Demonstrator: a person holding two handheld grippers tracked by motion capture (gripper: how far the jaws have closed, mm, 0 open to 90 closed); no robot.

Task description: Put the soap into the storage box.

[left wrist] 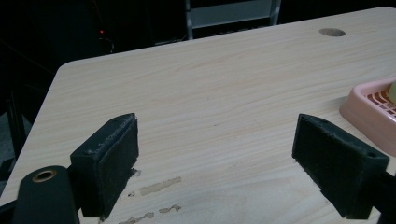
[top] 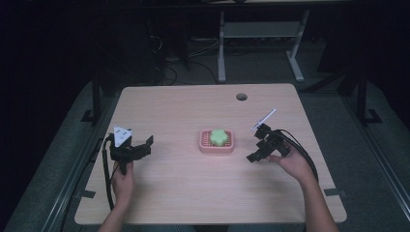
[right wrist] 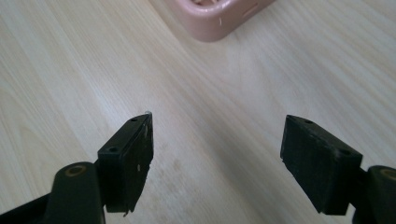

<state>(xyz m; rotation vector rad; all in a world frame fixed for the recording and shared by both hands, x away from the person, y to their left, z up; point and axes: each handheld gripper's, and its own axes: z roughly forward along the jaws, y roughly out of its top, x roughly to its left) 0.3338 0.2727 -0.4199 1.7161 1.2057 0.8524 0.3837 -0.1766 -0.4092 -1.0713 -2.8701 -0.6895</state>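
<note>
With both grippers' jaws being held spread, the green sponge is being risked: a skewed approach could tip the pink tray.

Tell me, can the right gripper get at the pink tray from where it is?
Probably yes: the right gripper is open, and bare table lies between it and the pink tray.
</note>
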